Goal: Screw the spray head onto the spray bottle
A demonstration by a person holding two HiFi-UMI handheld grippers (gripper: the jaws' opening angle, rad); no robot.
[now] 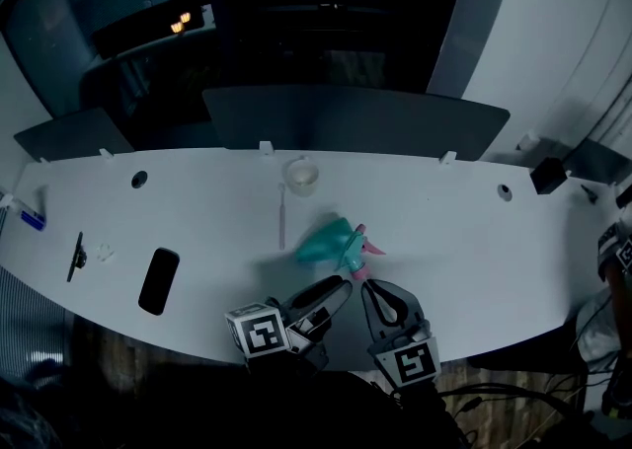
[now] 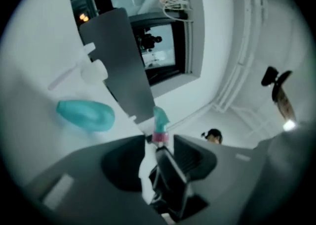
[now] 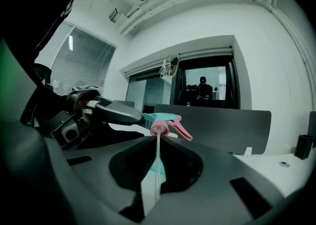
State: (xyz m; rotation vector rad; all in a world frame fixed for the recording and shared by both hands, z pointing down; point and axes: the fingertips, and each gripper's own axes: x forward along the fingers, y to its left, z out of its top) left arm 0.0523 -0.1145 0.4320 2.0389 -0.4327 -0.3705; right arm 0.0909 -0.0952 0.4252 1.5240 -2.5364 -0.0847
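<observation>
The spray bottle (image 1: 324,240) lies on its side on the white table (image 1: 444,230), gripped by nothing; the spray head (image 3: 163,121) hangs just beside it on the near side, raised off the surface. The right gripper (image 1: 380,301) has its jaws nearly together on the head's thin white dip tube, probably so the pink collar stays free to turn. The left gripper (image 1: 334,291), also near of the bottle, stands about half open and empty, its tips close by the head. I judge the bottle must be stood up and steadied before threading. The crowded jaw tips are the main hindrance; a small cup (image 1: 301,175) and a pale stick (image 1: 281,215) lie beyond the bottle; a phone (image 1: 159,280) lies well to its left.
</observation>
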